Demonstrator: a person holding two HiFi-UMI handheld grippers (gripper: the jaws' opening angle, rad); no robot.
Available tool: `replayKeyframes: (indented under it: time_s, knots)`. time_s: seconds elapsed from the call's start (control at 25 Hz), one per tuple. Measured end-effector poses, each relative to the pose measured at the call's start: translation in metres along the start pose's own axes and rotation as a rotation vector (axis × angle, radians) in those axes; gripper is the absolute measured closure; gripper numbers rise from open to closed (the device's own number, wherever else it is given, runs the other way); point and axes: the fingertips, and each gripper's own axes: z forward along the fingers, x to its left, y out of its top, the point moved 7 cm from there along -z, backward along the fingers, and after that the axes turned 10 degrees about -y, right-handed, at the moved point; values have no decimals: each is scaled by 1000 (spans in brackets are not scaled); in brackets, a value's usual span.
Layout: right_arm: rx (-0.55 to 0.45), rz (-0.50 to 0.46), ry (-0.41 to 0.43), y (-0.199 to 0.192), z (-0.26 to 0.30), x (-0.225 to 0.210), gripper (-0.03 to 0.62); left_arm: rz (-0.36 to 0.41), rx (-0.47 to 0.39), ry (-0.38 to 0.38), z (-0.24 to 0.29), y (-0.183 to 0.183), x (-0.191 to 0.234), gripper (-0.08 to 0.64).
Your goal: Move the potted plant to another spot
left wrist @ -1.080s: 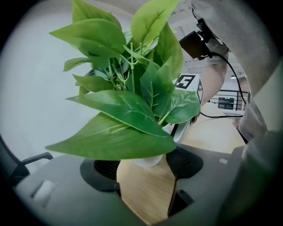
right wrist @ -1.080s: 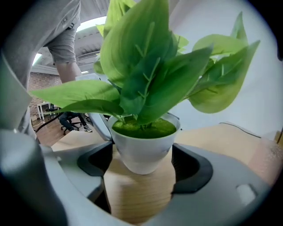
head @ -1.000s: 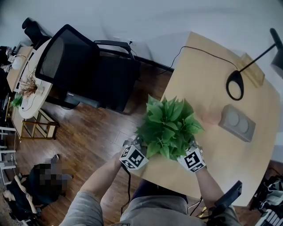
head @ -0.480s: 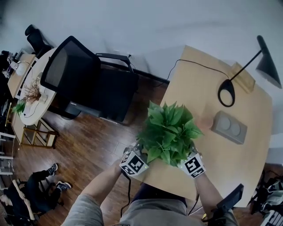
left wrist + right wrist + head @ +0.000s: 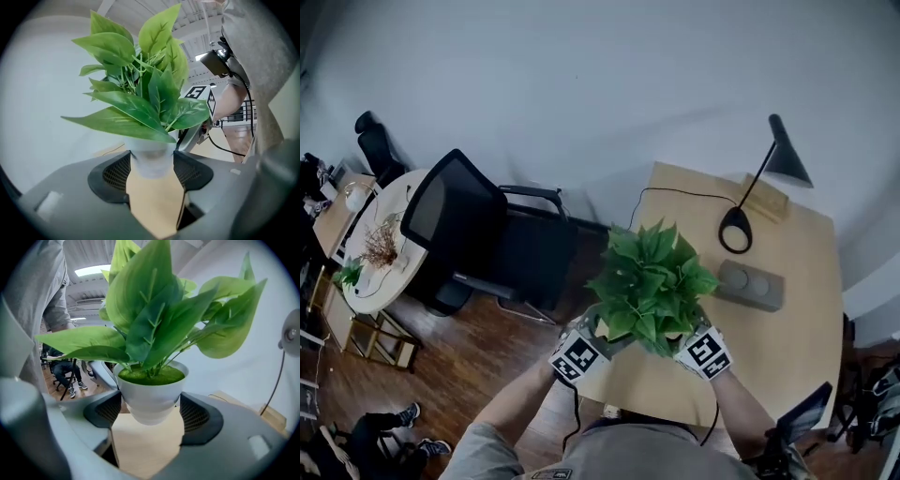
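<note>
Green potted plant (image 5: 649, 281) over desk (image 5: 787, 328), one; black lamp (image 5: 789, 162), one.

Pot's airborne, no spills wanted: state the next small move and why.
Probably carry the white pot level toward the right, bare part of the table. It hangs clear of the wood, pinched by the right gripper and the left gripper, whose jaws have just closed further on it.

Grey short-sleeved shirt (image 5: 628, 457) at bottom centre. The left gripper (image 5: 598, 330) and right gripper (image 5: 688, 330) carry black-and-white marker cubes (image 5: 579, 356), dark meshed pads (image 5: 117, 171) and a black cable (image 5: 575, 412).
</note>
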Motion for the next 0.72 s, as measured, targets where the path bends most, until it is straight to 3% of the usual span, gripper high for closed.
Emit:
replayKeyframes:
  time_s: [0.24, 0.4, 0.72]
  knots:
    - [-36, -6, -64, 8, -62, -3, 193, 62, -26, -16, 13, 46, -37, 281]
    - [-39, -2, -97, 15, -67, -2, 195, 73, -35, -43, 10, 52, -35, 283]
    - [32, 43, -197, 7, -77, 8, 195, 66, -59, -166, 19, 46, -34, 282]
